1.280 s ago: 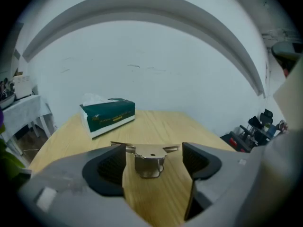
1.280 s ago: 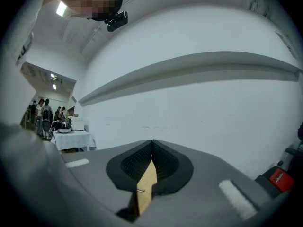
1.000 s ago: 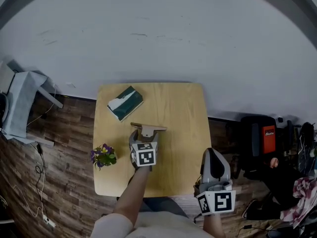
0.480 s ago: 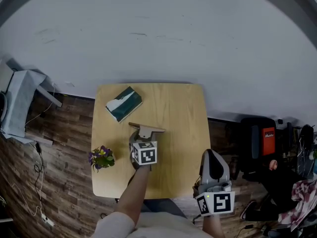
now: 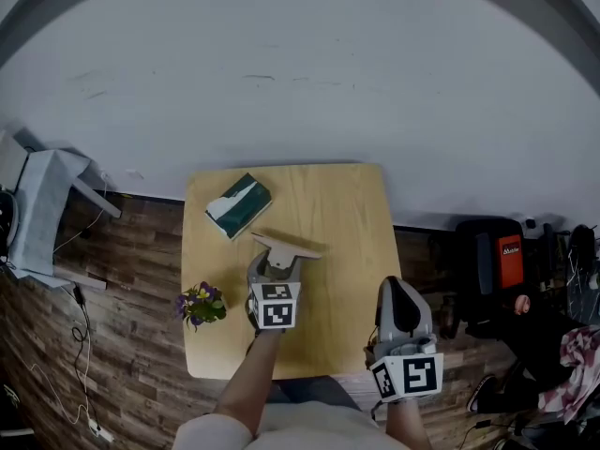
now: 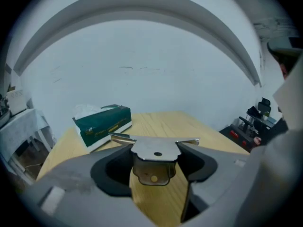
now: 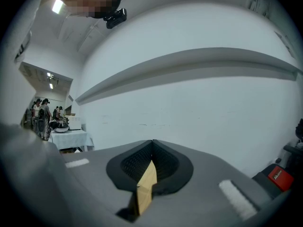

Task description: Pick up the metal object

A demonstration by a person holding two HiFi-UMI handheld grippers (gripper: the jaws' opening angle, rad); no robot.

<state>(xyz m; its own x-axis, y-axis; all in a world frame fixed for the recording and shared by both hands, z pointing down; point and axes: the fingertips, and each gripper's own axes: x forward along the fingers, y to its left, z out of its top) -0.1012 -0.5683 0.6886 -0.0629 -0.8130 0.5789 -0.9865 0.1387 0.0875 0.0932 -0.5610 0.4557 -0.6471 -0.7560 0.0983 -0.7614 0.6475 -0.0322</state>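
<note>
Left tool (image 5: 276,268), jaws just drawn in, clamps the metal object (image 6: 154,150), its long axis crosswise. Right tool (image 7: 151,145), jaws together, idles aside.

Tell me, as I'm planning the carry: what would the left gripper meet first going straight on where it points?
Likely the table, just past the metal piece it grips; the tissue box sits left of that line.

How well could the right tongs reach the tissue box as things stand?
Probably yes, but not straight. The right tongs, shut, hang by the table's near right edge; the tissue box lies far left, and the left tongs, just closed on the metal piece, stand between. They'd have to go around.
</note>
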